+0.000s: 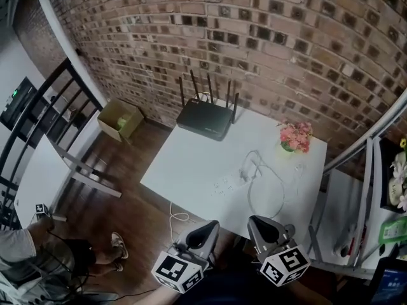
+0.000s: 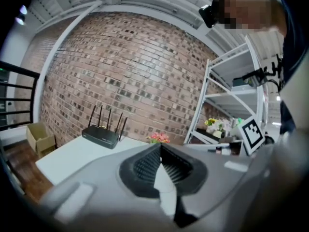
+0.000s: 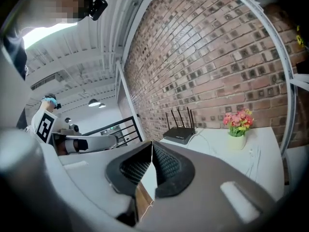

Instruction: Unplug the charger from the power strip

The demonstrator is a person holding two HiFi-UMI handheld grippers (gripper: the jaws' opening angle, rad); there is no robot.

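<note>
Holding both tools low at the near edge of the white table [image 1: 191,164], we grip nothing. The left gripper [image 1: 212,223] has its jaws pressed together at the tips, with only bare table showing past them. The right gripper [image 1: 254,220] is closed the same way and is also empty. The power strip [image 1: 229,184] lies flat near the table's middle, well apart from both grippers. The charger [image 1: 246,170] stands on its far end, and its white cable [image 1: 280,196] loops toward us. Behind them, by the brick wall, sit a black router [image 1: 205,119] and a pot of pink flowers [image 1: 295,136].
</note>
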